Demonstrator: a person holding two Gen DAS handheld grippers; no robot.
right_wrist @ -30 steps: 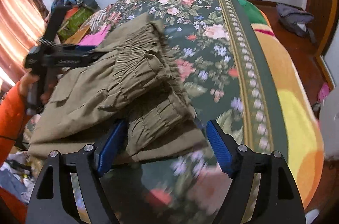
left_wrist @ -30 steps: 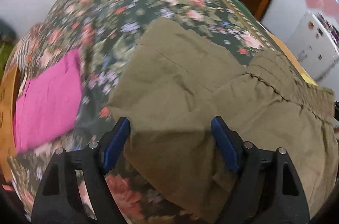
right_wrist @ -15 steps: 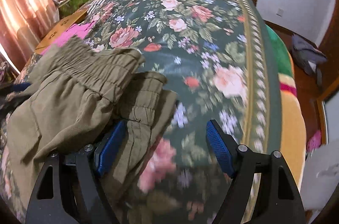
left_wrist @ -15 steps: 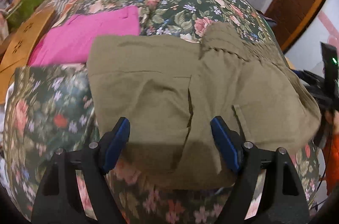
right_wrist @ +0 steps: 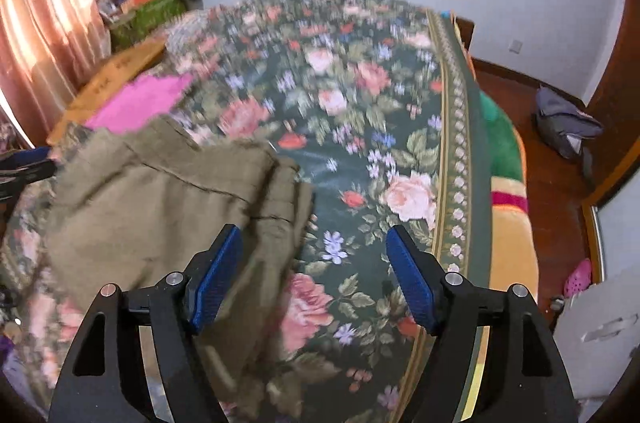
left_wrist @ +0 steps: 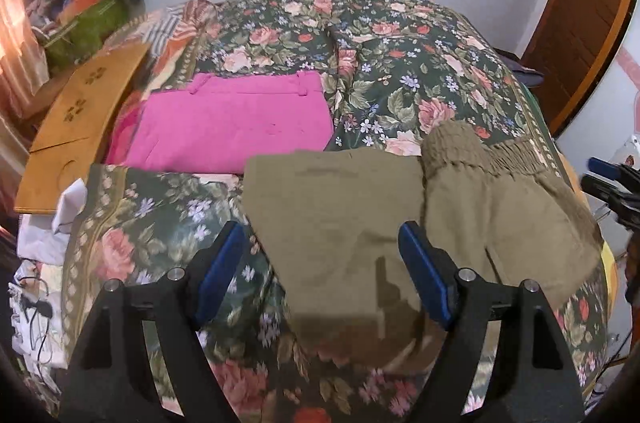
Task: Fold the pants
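Two grippers hover with their blue-padded jaws spread apart and nothing between them: the left gripper [left_wrist: 322, 271] over the near edge of the folded olive-green cotton pants [left_wrist: 380, 223], the right gripper [right_wrist: 314, 273] beside their gathered waistband end. The pants lie in a compact stack on the dark floral bedspread [right_wrist: 360, 127], close to its near edge. The fold looks nearly done; what seems left is pressing the layers flat and squaring the loose waistband. A folded pink garment [left_wrist: 236, 127] lies just behind the stack, so tidying is best kept on the spot. Open bedspread stretches to the right, up to its bordered edge.
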